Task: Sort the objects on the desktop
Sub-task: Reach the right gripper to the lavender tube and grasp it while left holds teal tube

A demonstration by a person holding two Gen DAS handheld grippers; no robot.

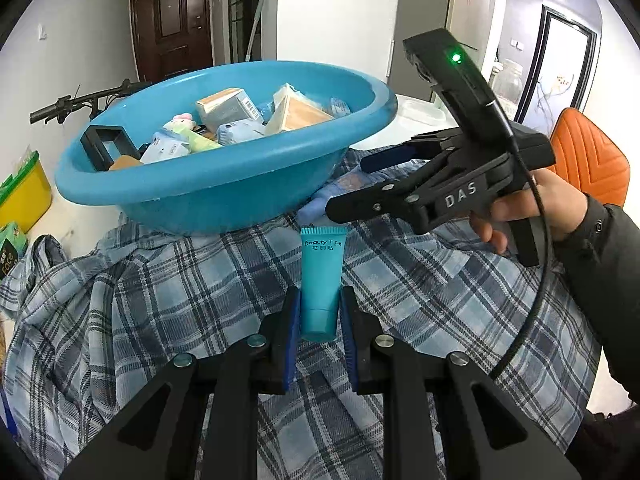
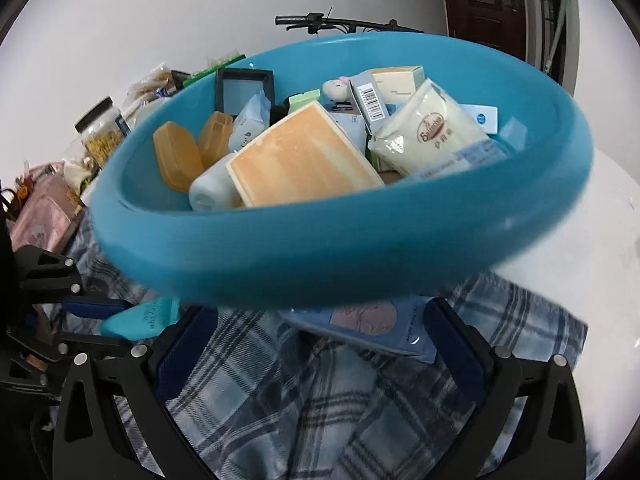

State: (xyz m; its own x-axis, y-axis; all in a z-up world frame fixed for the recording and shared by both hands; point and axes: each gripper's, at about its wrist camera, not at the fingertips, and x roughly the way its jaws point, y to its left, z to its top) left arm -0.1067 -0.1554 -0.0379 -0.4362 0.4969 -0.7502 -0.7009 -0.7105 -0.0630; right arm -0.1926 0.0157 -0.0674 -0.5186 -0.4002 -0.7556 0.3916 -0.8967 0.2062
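Note:
A teal tube marked Beauty Tips stands between the fingers of my left gripper, which is shut on its cap end above the plaid cloth. The tube also shows in the right wrist view. A blue basin full of boxes, packets and a soap box sits behind it. My right gripper is open and empty, close to the basin's near wall, with a flat blue packet on the cloth just ahead of it. The right gripper also shows in the left wrist view.
A yellow bin stands at the left. An orange chair is at the right. Jars and snack bags crowd the table left of the basin. A white table top lies to the right.

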